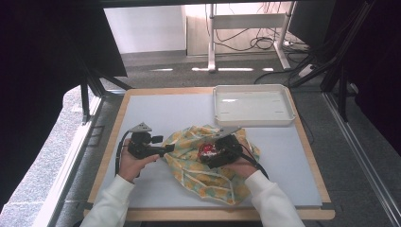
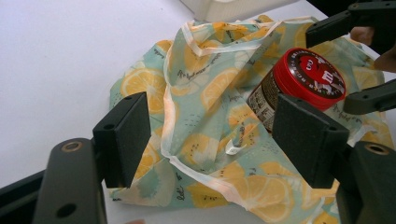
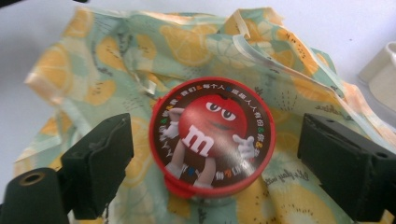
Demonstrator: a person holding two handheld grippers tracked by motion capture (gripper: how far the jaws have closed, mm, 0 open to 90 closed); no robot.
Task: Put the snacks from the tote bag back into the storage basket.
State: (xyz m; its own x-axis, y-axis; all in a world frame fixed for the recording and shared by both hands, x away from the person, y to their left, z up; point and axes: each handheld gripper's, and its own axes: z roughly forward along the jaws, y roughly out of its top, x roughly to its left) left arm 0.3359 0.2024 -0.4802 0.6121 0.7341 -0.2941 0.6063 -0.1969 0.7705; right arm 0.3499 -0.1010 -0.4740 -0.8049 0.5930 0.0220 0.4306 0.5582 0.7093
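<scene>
One red-lidded candy jar (image 3: 212, 137) rests on the lemon-print cloth bag (image 1: 208, 163) at the middle of the counter (image 1: 293, 161). Both jaws of the right tool (image 1: 211, 152) stand wide on either side of its lid, not touching it. Left of the bag, the left tool (image 1: 166, 148) is open too, its jaws straddling the bag's hem. One white tray (image 1: 253, 105) sits at the far right.

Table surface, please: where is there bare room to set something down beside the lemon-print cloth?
Free: the table between the white tray and its left edge, and the right strip below the tray. Crowded: the cloth at centre front, with the red-lidded can and both hand-held grippers.
</scene>
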